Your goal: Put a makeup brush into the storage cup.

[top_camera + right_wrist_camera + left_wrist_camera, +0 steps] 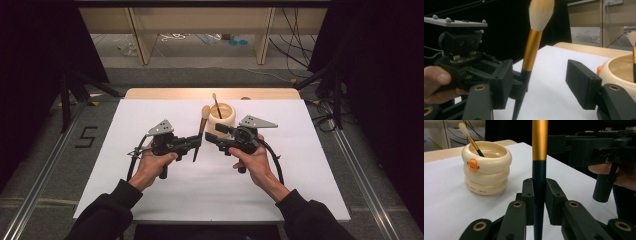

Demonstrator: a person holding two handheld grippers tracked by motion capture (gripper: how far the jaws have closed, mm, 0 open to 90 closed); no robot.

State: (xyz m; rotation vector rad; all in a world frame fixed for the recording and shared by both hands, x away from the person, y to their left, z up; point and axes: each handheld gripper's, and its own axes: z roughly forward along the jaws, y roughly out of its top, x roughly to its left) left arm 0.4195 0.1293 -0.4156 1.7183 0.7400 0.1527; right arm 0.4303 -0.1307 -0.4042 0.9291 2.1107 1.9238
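Left tongs clamped a big makeup brush upright, right tongs gaped open by the cream holder; next likely dropping it in handle-first

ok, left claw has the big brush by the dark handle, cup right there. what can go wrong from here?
1. The left claw grips the brush low on its tapered handle, so it may tilt or slip.
2. The cup already holds a small brush leaning across it; insertion could knock it.
3. The open right claw sits close and may collide.
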